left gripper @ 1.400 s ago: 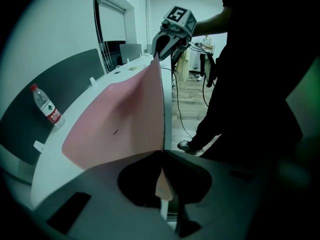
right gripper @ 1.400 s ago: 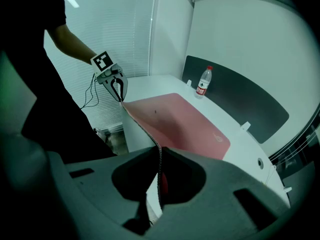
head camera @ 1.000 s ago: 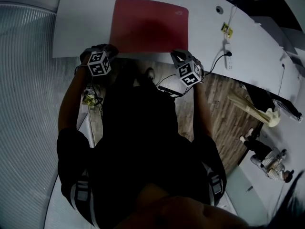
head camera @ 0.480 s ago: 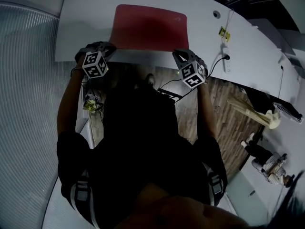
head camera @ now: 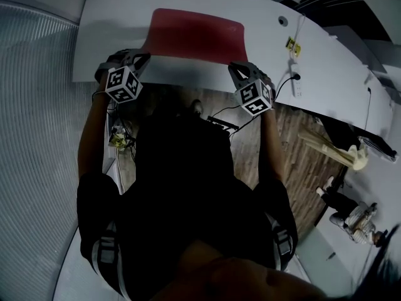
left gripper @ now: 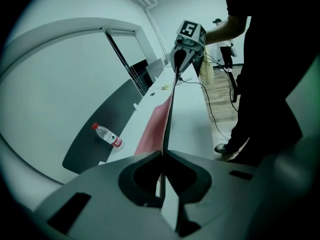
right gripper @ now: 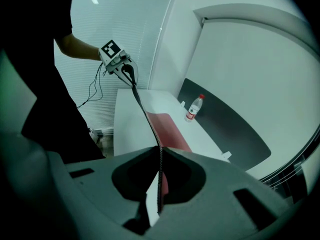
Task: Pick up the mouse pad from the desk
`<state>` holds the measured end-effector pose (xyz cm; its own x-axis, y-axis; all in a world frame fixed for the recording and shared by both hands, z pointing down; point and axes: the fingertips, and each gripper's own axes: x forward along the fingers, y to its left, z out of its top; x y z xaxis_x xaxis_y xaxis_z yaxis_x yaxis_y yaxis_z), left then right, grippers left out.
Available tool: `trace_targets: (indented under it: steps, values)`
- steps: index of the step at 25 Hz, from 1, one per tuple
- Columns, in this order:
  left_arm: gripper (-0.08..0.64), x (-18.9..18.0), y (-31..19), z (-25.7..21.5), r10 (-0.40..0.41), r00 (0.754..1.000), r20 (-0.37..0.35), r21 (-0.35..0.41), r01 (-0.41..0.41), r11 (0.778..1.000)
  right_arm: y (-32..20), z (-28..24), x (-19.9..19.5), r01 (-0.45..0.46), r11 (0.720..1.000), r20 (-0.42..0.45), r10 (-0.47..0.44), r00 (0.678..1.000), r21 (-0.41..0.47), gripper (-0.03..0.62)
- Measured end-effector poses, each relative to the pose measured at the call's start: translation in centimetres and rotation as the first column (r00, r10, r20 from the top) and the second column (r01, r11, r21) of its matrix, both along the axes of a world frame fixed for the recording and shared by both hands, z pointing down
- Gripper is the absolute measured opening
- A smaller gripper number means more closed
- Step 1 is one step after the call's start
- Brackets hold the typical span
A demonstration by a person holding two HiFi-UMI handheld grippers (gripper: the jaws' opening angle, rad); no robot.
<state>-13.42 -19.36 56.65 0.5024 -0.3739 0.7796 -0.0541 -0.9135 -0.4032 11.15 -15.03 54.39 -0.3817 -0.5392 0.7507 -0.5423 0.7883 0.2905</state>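
A red mouse pad [head camera: 197,35] hangs stretched between two hand-held grippers above the near edge of a white desk [head camera: 326,68], one near corner in each. The left gripper [left gripper: 162,156] has its jaws pressed together on the thin edge of the left corner. The right gripper [right gripper: 160,151] pinches the right corner the same way, its jaws closed onto the edge. In both gripper views the edge of the pad runs as a taut dark line from one pair of jaws straight to the other. The red face slopes away from that line, down toward the desk top. There are one mouse pad, two grippers and one desk. One plastic water bottle [left gripper: 107,135] with a red cap and red label stands on the desk beyond the pad's far edge, well apart from both grippers. Against the head view of a second ago, both grippers sit higher in the frame and the pad's near edge has come up with them. The pad now looks shorter from front to back, a wider strip of bare white desk shows beneath the near edge, and the bottle's base has come into view at the top of the frame.
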Motion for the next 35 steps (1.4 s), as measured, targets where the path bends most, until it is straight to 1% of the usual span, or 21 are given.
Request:
trace_targets:
  steps: [3,7,11,16,22,29,32,35]
  values:
    - [0.014,0.2,-0.5,-0.8,-0.013,1.000,-0.001,0.025,0.013,1.000,-0.3,-0.7,0.1,0.002,1.000,-0.014,-0.002,1.000,0.017,0.011]
    - [0.014,0.5,-1.2,-2.6,-0.038,0.999,-0.026,0.067,0.040,0.997,-0.7,-2.0,0.5,0.001,0.999,-0.022,0.000,1.000,0.049,0.011]
    - [0.014,1.0,-2.3,-4.2,-0.063,0.997,-0.047,0.114,0.068,0.991,-1.5,-3.1,1.0,-0.006,0.996,-0.031,0.009,0.999,0.086,0.011]
    - [0.014,1.2,-2.8,-5.8,-0.080,0.994,-0.068,0.156,0.090,0.984,-1.9,-4.4,1.3,-0.009,0.992,-0.044,0.014,0.999,0.123,0.011]
    - [0.014,1.5,-3.5,-8.2,-0.107,0.990,-0.097,0.221,0.126,0.967,-2.1,-6.4,1.5,-0.012,0.985,-0.049,0.021,0.999,0.171,0.011]
    - [0.014,2.0,-3.8,-10.5,-0.117,0.983,-0.139,0.265,0.151,0.952,-2.5,-8.5,2.0,-0.019,0.976,-0.047,0.030,0.998,0.217,0.011]
    - [0.014,1.9,-3.7,-11.6,-0.115,0.983,-0.142,0.306,0.154,0.939,-2.4,-9.5,1.9,-0.011,0.970,-0.054,0.025,0.998,0.242,0.011]
    - [0.014,2.0,-3.6,-13.2,-0.117,0.980,-0.163,0.340,0.167,0.926,-2.3,-10.7,2.0,-0.005,0.964,-0.054,0.020,0.998,0.266,0.011]
